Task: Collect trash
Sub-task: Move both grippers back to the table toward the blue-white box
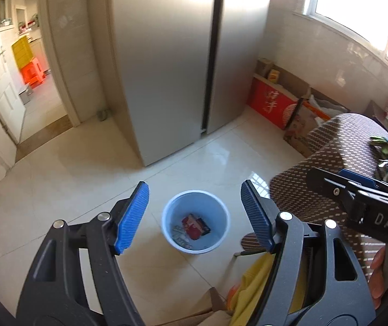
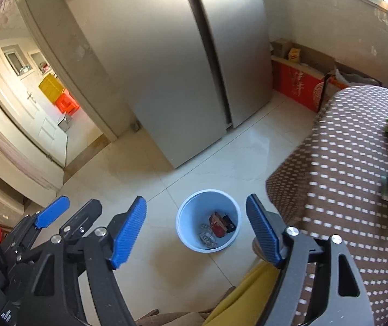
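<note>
Trash [image 1: 195,226] lies in blue bin [image 1: 172,212] on tile floor [image 1: 85,179], before fridge [image 1: 166,68], beside patterned table [image 1: 335,149]. Left gripper [image 1: 195,217] above bin, jaws wide, nothing held. Right gripper [image 2: 196,226] likewise wide, nothing held.

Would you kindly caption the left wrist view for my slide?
Open left gripper above a blue bin holding trash, refrigerator behind.
</note>
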`<state>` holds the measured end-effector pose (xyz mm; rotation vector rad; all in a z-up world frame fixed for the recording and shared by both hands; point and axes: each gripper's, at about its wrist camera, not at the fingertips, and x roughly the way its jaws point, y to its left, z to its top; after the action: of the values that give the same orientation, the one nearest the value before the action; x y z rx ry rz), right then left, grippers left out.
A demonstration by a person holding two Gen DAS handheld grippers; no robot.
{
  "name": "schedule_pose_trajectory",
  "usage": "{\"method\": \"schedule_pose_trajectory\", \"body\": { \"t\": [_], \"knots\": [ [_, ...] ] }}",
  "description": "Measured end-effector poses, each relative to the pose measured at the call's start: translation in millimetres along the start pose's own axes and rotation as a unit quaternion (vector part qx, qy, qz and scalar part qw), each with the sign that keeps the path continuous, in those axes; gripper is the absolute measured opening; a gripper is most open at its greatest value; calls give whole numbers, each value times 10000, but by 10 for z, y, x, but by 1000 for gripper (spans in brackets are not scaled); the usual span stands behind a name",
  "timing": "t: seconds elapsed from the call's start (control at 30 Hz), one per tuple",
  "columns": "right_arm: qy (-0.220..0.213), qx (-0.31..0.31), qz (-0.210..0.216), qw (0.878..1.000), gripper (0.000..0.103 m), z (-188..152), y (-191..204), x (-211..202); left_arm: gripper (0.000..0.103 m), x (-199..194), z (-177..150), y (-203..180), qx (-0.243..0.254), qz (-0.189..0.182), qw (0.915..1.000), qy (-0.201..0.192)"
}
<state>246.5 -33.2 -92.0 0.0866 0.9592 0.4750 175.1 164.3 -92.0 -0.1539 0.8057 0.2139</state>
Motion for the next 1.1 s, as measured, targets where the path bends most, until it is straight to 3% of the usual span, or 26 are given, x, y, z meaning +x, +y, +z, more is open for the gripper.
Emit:
{"method": "schedule_pose_trajectory", "body": {
  "t": [0.33, 0.77, 1.1],
  "knots": [
    [-549, 600, -490, 9955, 82, -132, -769, -622, 75, -144, 3, -775, 531, -615, 9967, -87],
    [-1106, 1535, -968, 9771, 83, -325, -1922, -1315, 78, -257, 8, -1868, 1336, -1358, 9817, -77],
    [-1195, 1886, -873, 9708, 83, -212, -2677, -1572, 78, -154, 168, -2486, 1714, -1613, 9719, 10]
  ]
}}
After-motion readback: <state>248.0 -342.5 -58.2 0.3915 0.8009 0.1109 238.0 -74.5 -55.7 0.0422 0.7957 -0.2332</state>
